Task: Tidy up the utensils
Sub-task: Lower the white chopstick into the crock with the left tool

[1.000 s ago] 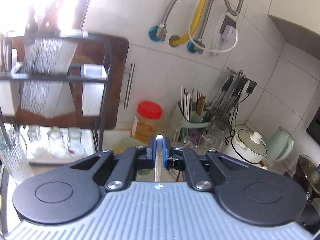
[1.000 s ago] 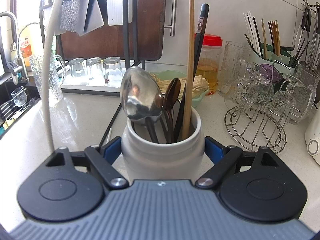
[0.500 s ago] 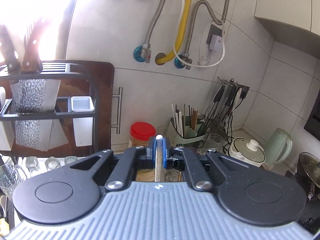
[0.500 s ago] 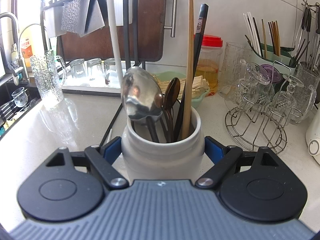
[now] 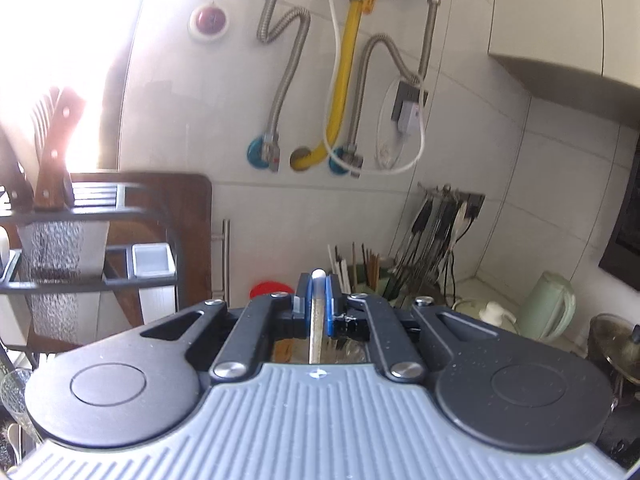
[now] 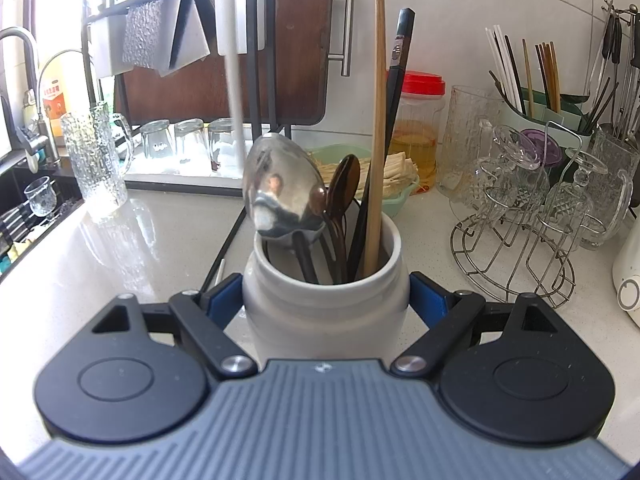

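The right gripper [image 6: 326,304] is clamping the white ceramic utensil jar [image 6: 324,312] on both sides, blue pads [image 6: 224,304] pressing its wall, the jar standing on the pale counter [image 6: 132,248]. Inside the jar a large steel spoon [image 6: 282,196], a dark brown spoon [image 6: 342,188], a wooden chopstick [image 6: 376,128] and a black chopstick [image 6: 396,92] are standing up.

The left gripper [image 5: 318,304] is pinched together on a thin white utensil [image 5: 318,312], only its rounded tip showing past the pads. In the right wrist view a pale blurred stick [image 6: 232,72] is hanging behind and left of the jar; it is probably that same utensil, though its lower end is hidden behind the steel spoon.

Risks, judged from here:
- The left grip is sitting near the very end of the utensil, so the long free length may be swinging or pivoting in the pads and could slip out.
- The free end could be knocking the steel spoon, which is leaning over the rim and could tip out.
- The upturned glasses [image 6: 188,140] and the wire glass rack [image 6: 516,240] are near; a wide swing could hit them.
- The jar is glazed and smooth; a side push on it could twist it in the right grip.
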Motion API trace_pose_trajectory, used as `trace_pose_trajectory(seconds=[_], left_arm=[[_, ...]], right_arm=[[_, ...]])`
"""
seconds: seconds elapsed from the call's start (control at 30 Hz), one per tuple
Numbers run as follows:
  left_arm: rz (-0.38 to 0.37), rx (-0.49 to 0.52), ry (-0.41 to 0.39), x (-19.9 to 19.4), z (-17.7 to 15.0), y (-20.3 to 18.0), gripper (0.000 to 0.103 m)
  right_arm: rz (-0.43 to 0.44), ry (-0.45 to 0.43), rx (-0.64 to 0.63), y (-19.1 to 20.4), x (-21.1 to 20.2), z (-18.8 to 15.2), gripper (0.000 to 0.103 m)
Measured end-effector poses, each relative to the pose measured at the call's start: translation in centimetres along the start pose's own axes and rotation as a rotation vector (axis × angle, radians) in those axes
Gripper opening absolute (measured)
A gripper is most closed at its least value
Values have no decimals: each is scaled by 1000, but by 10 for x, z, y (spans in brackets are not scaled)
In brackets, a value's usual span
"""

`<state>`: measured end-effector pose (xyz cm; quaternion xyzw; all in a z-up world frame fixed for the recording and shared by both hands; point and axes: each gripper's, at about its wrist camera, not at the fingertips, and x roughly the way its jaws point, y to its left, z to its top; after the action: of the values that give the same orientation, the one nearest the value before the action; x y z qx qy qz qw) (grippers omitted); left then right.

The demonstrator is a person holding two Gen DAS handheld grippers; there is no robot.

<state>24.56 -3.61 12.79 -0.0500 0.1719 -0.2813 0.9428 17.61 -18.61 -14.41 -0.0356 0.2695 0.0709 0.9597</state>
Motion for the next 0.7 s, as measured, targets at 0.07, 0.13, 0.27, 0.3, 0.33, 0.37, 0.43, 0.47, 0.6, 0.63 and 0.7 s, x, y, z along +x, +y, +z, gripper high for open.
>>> trace_pose_trajectory(seconds=[0.07,0.13,0.27,0.3,0.33,0.37,0.43,0.47,0.6,0.63,0.7], left_arm=[[-7,10,-7,-1,4,-3,7],[-13,16,-4,1,6,-5,7],[-26,7,22,9,3,-9,7],[-29,6,32,11,2,-11,7],[-33,6,40,13,0,-12,7],[-37,8,47,16,-2,-13,7],[-39,14,60,21,-7,-16,7],[-40,15,65,23,-10,-17,7],[-53,12,98,36,-21,-18,7],[-57,10,107,39,-24,-18,7],[-51,17,129,48,-31,-18,7]], right_arm=[[1,-1,0,0,0,0,90],[2,-3,-2,0,0,0,90],[2,-3,-3,0,0,0,90],[3,-4,-3,0,0,0,90],[3,-4,-3,0,0,0,90],[3,-4,-3,0,0,0,90],[3,-4,-3,0,0,0,90],[3,-4,-3,0,-1,0,90],[4,-6,-4,0,0,-1,90],[5,-7,-4,0,0,-1,90],[6,-9,-5,1,0,-1,90]])
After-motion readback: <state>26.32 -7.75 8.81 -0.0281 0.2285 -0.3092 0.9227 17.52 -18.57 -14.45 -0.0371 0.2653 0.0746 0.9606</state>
